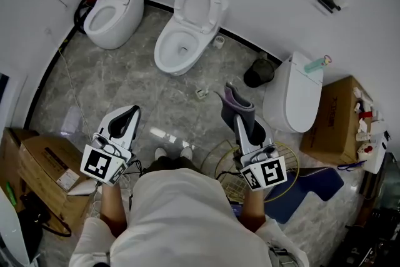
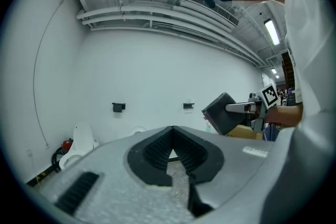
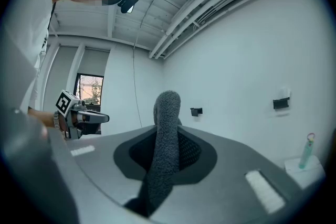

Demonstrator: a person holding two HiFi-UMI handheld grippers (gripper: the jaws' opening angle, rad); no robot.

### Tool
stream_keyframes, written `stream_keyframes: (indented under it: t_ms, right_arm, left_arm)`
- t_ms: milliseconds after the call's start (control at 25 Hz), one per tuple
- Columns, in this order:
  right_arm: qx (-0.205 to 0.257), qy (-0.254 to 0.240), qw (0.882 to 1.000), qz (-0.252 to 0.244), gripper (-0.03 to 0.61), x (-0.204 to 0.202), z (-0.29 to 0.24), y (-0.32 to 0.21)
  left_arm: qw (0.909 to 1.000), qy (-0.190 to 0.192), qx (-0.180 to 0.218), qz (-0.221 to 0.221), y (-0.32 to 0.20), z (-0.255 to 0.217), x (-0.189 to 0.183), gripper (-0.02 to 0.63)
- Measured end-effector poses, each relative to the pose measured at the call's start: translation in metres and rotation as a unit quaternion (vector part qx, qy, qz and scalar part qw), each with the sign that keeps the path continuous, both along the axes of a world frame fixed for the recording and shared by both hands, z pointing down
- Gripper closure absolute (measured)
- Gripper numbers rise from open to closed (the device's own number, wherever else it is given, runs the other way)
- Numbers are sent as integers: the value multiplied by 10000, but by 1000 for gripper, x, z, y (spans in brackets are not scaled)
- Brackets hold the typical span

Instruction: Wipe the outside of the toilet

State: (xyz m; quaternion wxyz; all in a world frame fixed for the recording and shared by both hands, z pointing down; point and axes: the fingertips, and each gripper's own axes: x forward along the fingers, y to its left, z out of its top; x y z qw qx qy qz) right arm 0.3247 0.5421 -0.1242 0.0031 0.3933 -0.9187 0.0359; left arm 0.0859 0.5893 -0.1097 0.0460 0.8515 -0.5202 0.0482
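Three white toilets stand along the wall: one at far left point(image 1: 112, 9), a middle one point(image 1: 186, 31) with its seat up, and a right one point(image 1: 294, 97) with its lid down. My right gripper point(image 1: 241, 119) is shut on a grey cloth point(image 1: 237, 103), which sticks up between the jaws point(image 3: 167, 128) and points toward the right toilet without touching it. My left gripper point(image 1: 132, 110) is held over the floor with its jaws shut and empty point(image 2: 171, 129). The cloth point(image 2: 223, 113) also shows in the left gripper view. Both grippers are raised, well away from any toilet.
A black bin point(image 1: 259, 72) sits between the middle and right toilets. A spray bottle point(image 1: 316, 64) lies on the right toilet's tank. Cardboard boxes stand at the right point(image 1: 337, 119) and the left point(image 1: 47, 166). A wire basket point(image 1: 228, 166) and a blue mat point(image 1: 309, 187) are by my feet.
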Motion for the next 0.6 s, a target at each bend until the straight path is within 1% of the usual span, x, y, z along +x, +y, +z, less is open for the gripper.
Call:
stream_keyframes:
  t_ms: [360, 600]
  right_arm:
    - [-129, -122, 9998, -39, 522, 18, 16, -21]
    - [-128, -208, 9997, 20, 522, 41, 23, -35]
  left_arm:
    - [9996, -125, -174, -179, -11, 10, 11, 615]
    - [9993, -199, -193, -254, -21, 15, 24, 615]
